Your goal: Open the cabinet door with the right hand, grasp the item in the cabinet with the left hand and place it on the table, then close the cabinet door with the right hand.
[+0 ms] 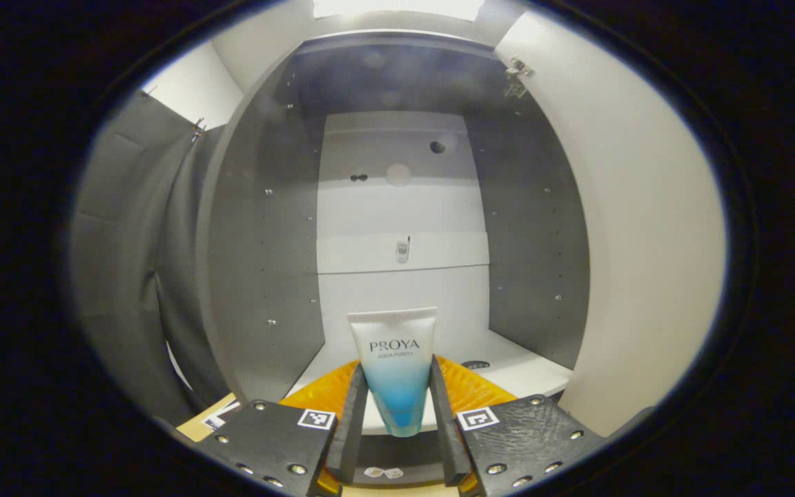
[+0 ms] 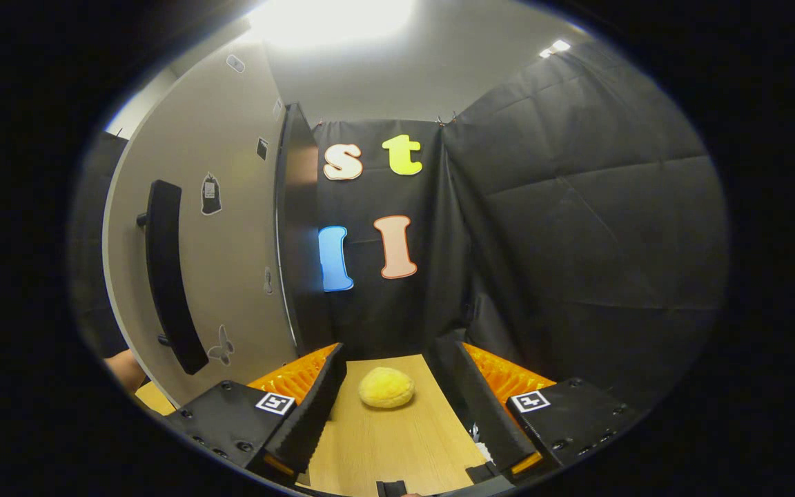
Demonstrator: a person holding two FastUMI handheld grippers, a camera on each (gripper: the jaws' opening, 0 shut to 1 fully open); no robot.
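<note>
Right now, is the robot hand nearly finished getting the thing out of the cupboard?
About halfway. The cabinet door stands open. The left gripper has both fingers pressed on the tube, which seems lifted in front of the cabinet. Still left: setting it on the table, then the open right gripper closing the door.

tube (image 1: 396, 373) base hidden between claw fingers, door handle (image 2: 166, 276) blurred

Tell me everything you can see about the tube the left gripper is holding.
The cosmetic tube is a soft-looking plastic squeeze tube, white at its flat crimped end and fading to blue toward the narrower end. It stands upright with the crimped end up, printed lettering on its front. The left gripper clamps it, one finger pressing each side of the blue lower half. It sits in front of the open cabinet, whose white back panel shows behind it.
</note>
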